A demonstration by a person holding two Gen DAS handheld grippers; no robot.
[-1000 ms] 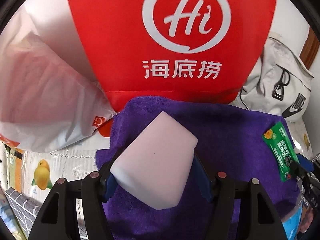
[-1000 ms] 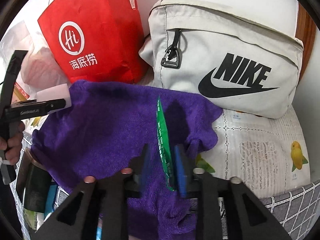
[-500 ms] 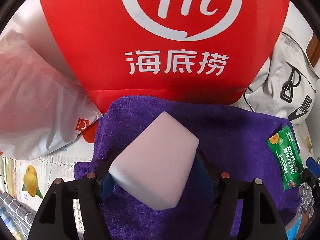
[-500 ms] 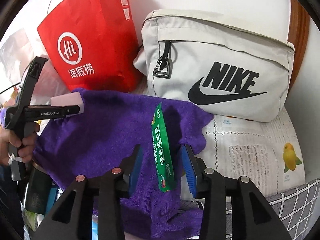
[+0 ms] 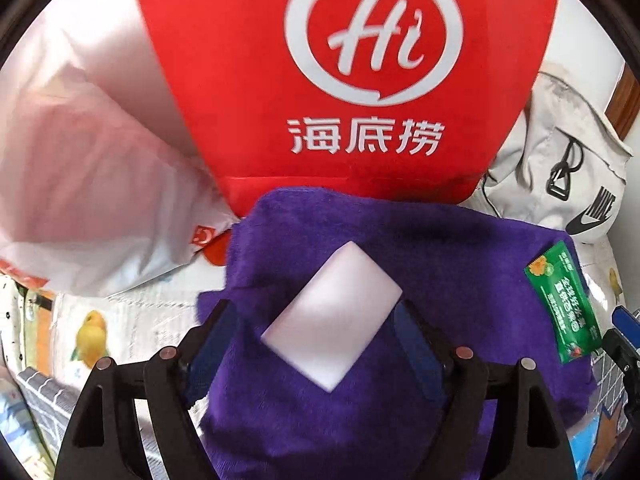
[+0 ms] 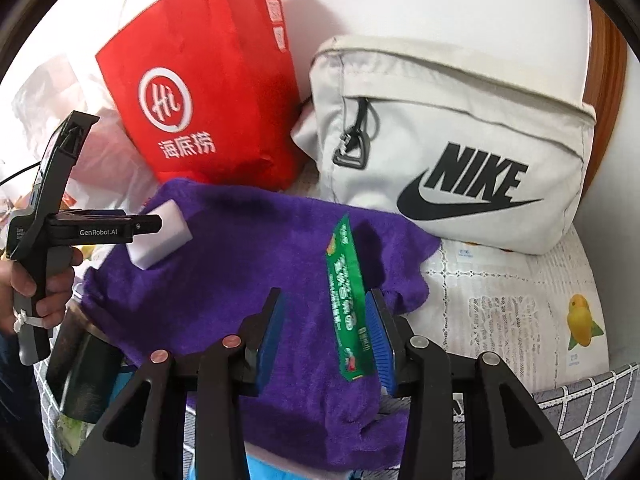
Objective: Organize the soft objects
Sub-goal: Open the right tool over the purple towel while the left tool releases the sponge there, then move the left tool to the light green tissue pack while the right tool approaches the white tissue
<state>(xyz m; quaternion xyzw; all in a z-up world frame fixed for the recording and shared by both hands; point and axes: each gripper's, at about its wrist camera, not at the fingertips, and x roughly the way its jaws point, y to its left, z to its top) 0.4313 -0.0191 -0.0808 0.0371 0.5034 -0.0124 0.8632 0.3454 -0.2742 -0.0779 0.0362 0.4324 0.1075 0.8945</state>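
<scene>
**Q:** Sponge first — where is it against your left fingers?

**A:** The white sponge block (image 5: 332, 318) sits between my left gripper (image 5: 316, 344) fingers, turned cornerwise, with the purple towel (image 5: 440, 264) below it. My fingers are spread wide. In my left wrist view there is towel showing between the left pad (image 5: 210, 344) and the block's near corner, and the right pad (image 5: 416, 344) stands just beside its other corner. I cannot tell whether that pad touches. In my right wrist view the block (image 6: 160, 238) shows at the tip of that gripper (image 6: 148, 224), low over the towel's left part; whether it rests on the cloth I cannot tell.

**Q:** And your right side?

**A:** My right gripper (image 6: 326, 336) is also spread wide. The green sachet (image 6: 346, 300) stands on edge between the fingers, tilted, close beside the right blue pad (image 6: 378, 340) and well apart from the left one (image 6: 270, 340). It lies on the purple towel (image 6: 240, 280). From my left wrist camera the same sachet (image 5: 560, 300) lies near the towel's right edge.

**Q:** What's around the towel?

**A:** A red Haidilao paper bag (image 6: 200, 108) stands behind it, touching its far edge. A grey Nike pouch (image 6: 460, 148) leans beside the bag. A white plastic bag (image 5: 80, 184) lies to the left, and a fruit-print tablecloth (image 6: 520, 304) covers the surface.
</scene>
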